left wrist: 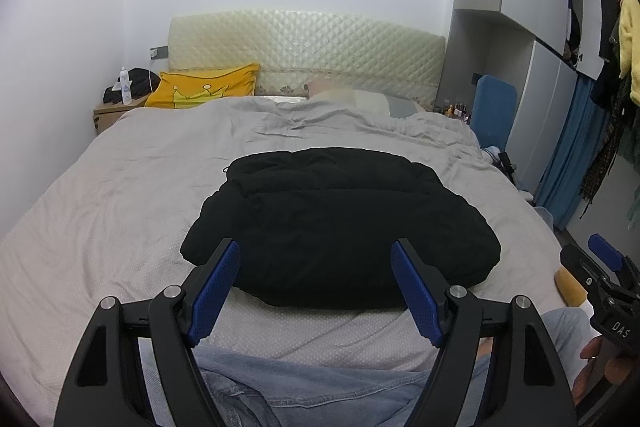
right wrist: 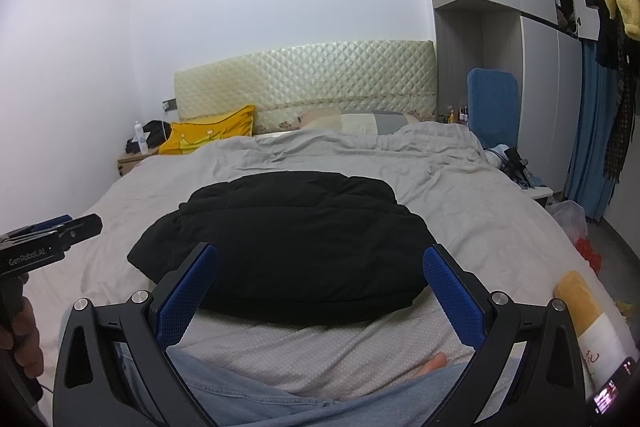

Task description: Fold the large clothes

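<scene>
A black padded jacket [left wrist: 340, 223] lies folded into a thick bundle on the grey bed sheet [left wrist: 120, 195]. It also shows in the right wrist view [right wrist: 288, 251]. My left gripper [left wrist: 316, 255] is open and empty, held just short of the bundle's near edge. My right gripper [right wrist: 320, 259] is open and empty too, also just short of the near edge. The right gripper shows at the right edge of the left wrist view [left wrist: 604, 267]. The left gripper shows at the left edge of the right wrist view [right wrist: 52, 235].
The person's legs in blue jeans [left wrist: 312, 391] lie on the bed below the grippers. A yellow pillow [left wrist: 204, 89] and a quilted headboard [left wrist: 304, 51] are at the far end. A nightstand [left wrist: 112, 113] stands far left. A wardrobe with hanging clothes [left wrist: 612, 75] stands right. A phone [right wrist: 612, 391] lies at bottom right.
</scene>
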Tool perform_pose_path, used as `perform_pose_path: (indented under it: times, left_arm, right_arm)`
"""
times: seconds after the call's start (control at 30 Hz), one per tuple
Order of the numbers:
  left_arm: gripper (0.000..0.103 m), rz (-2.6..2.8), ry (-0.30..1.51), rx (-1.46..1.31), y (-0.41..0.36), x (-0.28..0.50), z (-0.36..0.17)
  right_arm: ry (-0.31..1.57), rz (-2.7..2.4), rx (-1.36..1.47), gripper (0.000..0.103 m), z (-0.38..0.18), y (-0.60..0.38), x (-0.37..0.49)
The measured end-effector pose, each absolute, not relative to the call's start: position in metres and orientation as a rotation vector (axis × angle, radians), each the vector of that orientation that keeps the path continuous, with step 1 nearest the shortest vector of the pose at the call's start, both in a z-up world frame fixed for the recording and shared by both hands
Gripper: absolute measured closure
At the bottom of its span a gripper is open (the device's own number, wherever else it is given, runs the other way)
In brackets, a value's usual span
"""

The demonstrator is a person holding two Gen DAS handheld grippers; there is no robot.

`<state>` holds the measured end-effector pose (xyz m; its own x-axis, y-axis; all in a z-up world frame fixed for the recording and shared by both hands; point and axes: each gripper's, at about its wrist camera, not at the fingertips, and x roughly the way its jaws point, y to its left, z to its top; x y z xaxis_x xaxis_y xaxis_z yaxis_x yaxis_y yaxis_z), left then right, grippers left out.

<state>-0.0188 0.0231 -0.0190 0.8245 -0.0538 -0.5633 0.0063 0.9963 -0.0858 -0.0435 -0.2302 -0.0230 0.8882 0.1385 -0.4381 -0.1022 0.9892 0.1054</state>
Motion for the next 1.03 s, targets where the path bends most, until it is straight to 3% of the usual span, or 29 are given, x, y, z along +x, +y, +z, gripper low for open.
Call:
perform_pose_path:
  times: [1.03]
  left_arm:
    - [0.025, -0.048, 0.601, -0.080, 0.026, -0.019, -0.011]
  right_arm:
    - [0.453, 0.117, 0.079, 0.000, -0.021, -0.227, -0.046]
